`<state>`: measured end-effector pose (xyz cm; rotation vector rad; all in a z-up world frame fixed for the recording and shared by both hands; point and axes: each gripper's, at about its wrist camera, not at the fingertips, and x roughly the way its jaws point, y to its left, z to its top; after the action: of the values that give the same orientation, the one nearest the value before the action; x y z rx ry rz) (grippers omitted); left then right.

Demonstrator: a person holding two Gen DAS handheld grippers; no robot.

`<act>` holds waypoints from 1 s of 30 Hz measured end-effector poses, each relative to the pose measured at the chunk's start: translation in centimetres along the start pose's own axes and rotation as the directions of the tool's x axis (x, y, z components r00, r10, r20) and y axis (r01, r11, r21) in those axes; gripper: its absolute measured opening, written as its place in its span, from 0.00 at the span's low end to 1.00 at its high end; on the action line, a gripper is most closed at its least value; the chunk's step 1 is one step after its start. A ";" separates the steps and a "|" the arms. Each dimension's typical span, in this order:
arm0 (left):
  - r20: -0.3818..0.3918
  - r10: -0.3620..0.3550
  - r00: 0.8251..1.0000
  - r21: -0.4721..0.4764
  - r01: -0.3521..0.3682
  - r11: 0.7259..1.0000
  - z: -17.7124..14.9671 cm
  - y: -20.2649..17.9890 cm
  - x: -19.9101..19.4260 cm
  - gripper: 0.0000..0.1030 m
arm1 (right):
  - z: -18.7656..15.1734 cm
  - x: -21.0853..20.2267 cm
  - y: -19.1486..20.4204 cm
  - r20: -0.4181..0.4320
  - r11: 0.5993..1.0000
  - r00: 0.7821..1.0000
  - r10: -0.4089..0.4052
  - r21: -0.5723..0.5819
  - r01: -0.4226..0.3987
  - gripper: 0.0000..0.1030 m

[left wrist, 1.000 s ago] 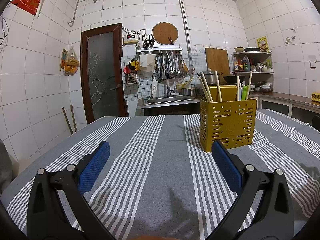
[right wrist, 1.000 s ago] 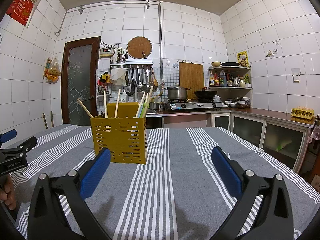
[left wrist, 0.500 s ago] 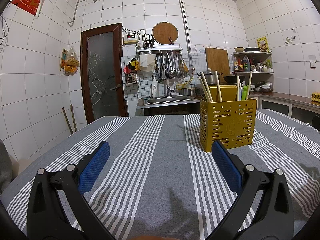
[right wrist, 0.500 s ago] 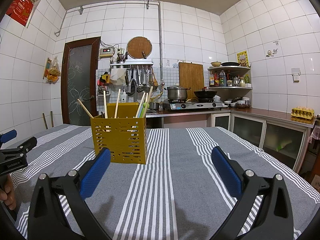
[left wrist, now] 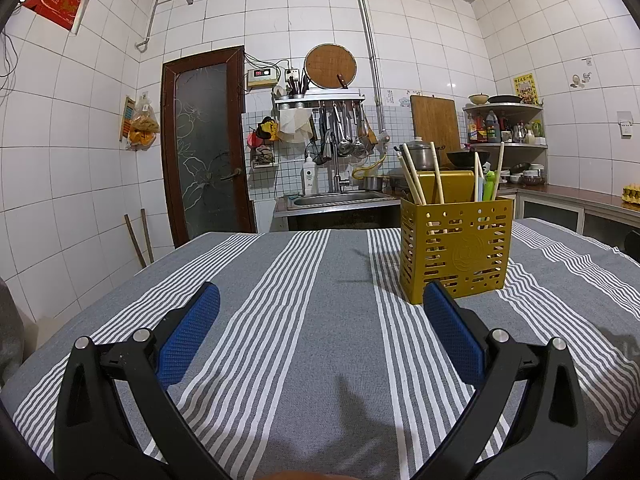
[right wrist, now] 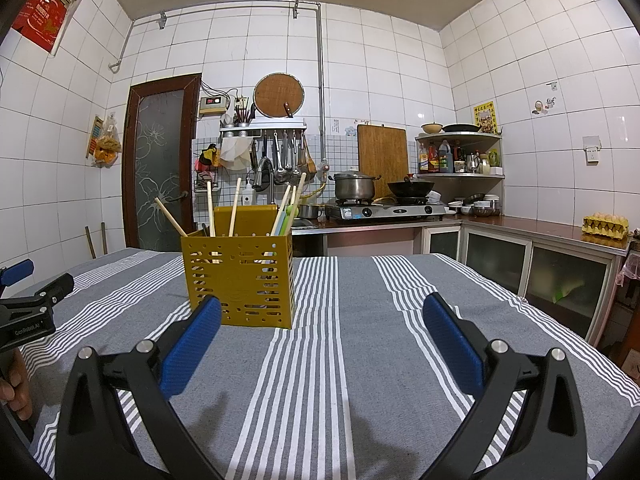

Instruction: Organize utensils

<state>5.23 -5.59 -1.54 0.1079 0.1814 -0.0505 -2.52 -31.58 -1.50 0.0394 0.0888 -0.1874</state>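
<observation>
Blue-padded fingers (left wrist: pixel 188 336) of the left gripper (left wrist: pixel 320 300) are held wide apart over a grey-and-white striped tablecloth (left wrist: pixel 304 320), with nothing between them; the right gripper (right wrist: pixel 322 310) is likewise spread and empty. A yellow perforated utensil holder (left wrist: pixel 456 252) is seen standing upright on the cloth just beyond both pairs of fingers — right of centre in the left view, left of centre in the right. Pale chopsticks (right wrist: pixel 236 206) and a green utensil (left wrist: pixel 489 186) are propped inside it. Lettering on the left gripper's body, caught at the edge of the right view, is read as "GenRobot.AI" (right wrist: pixel 28 330). A red wall poster (right wrist: pixel 38 14) carries writing too small to be made out.
</observation>
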 end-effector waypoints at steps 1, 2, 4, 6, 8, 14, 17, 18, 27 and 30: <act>0.000 0.000 1.000 0.000 0.000 1.000 0.0 0.0 0.0 0.95 | 0.0 0.0 0.0 0.000 1.000 1.000 0.000 0.000 0.000 0.95; 0.000 0.000 1.000 0.000 0.000 1.000 0.0 0.0 0.0 0.95 | 0.0 0.0 0.0 0.000 1.000 1.000 0.000 0.000 0.000 0.95; 0.000 0.000 1.000 0.000 0.000 1.000 0.0 0.1 0.0 0.95 | 0.0 0.0 0.0 0.000 1.000 1.000 0.000 0.000 0.000 0.95; 0.000 0.000 1.000 0.000 0.000 1.000 0.0 0.0 0.0 0.95 | 0.0 0.0 0.0 0.000 1.000 1.000 0.000 0.000 0.000 0.95; -0.001 0.000 1.000 0.000 0.000 1.000 0.0 0.0 0.0 0.95 | 0.0 0.0 0.0 0.000 1.000 1.000 0.000 0.000 0.000 0.95; -0.001 0.000 1.000 -0.001 0.000 1.000 0.0 0.0 0.0 0.95 | 0.0 0.0 0.0 -0.001 1.000 1.000 0.000 0.000 0.000 0.95; -0.001 0.000 1.000 -0.001 0.000 1.000 0.0 -0.1 -0.1 0.95 | 0.0 0.0 0.0 -0.001 1.000 1.000 0.000 0.000 0.000 0.95; 0.000 0.000 1.000 -0.001 0.000 1.000 0.0 0.1 0.0 0.95 | 0.0 0.0 0.0 0.000 1.000 1.000 0.000 0.000 0.000 0.95; -0.001 0.000 1.000 -0.002 0.000 1.000 0.0 0.0 -0.1 0.95 | 0.0 0.0 0.0 -0.001 1.000 1.000 0.000 0.000 0.000 0.95; -0.001 0.000 1.000 -0.003 0.000 1.000 0.0 -0.1 -0.1 0.95 | 0.1 0.0 0.0 0.000 1.000 1.000 0.000 0.000 0.000 0.95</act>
<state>5.09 -5.70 -1.53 0.1054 0.1821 -0.0499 -2.54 -31.62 -1.44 0.0393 0.0886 -0.1872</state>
